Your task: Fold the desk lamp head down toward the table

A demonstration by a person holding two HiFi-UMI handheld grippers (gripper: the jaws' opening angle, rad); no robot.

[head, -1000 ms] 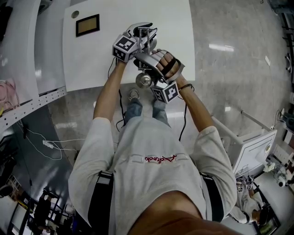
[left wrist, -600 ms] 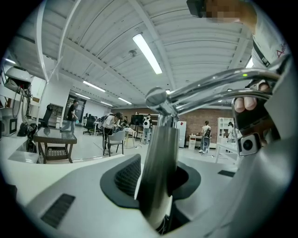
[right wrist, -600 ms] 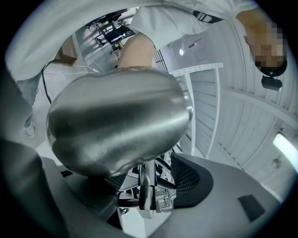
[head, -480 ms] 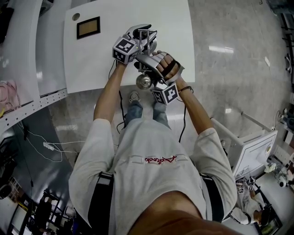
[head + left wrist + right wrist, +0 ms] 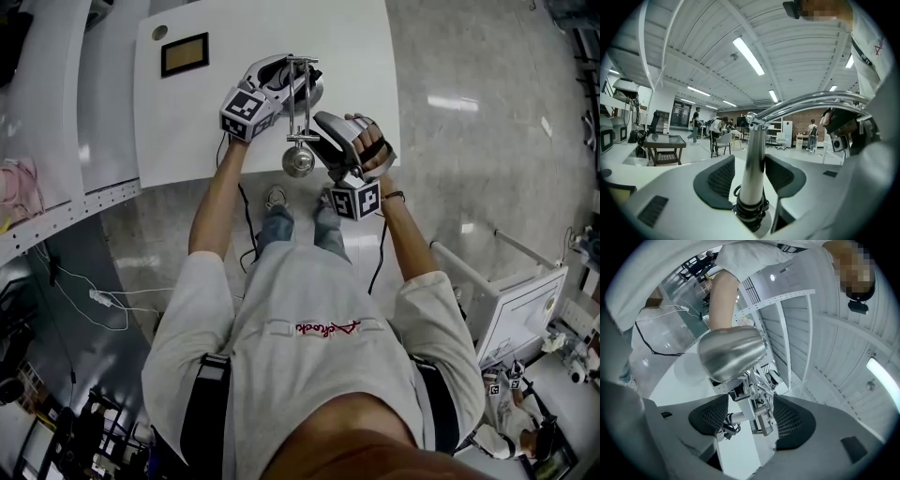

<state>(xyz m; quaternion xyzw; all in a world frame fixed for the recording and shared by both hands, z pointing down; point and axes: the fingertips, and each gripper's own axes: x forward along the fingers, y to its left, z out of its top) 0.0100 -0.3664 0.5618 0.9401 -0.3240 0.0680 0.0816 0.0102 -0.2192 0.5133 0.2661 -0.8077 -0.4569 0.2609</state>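
The chrome desk lamp stands on the white table (image 5: 206,122); its thin arm (image 5: 301,98) runs toward me and the rounded shade (image 5: 298,162) hangs at the table's near edge. My left gripper (image 5: 287,79) is at the lamp's upright pole (image 5: 752,173). Its jaws are opening, the pole stands between the pads (image 5: 722,177), and gaps show on both sides. My right gripper (image 5: 322,123) sits just right of the arm. Its jaws are opening too, wide around the joint bracket (image 5: 752,411) under the shade (image 5: 732,352), without pressing on it.
A dark framed plate (image 5: 183,53) and a round cable hole (image 5: 159,32) lie at the table's far left. A perforated shelf rail (image 5: 66,214) runs along the left, and a white cable (image 5: 98,298) lies on the floor. A white cabinet (image 5: 516,309) stands at the right.
Both grippers have drawn apart sideways from the lamp, the left one leftward and the right one rightward. The lamp's arm and shade now show uncovered between them.
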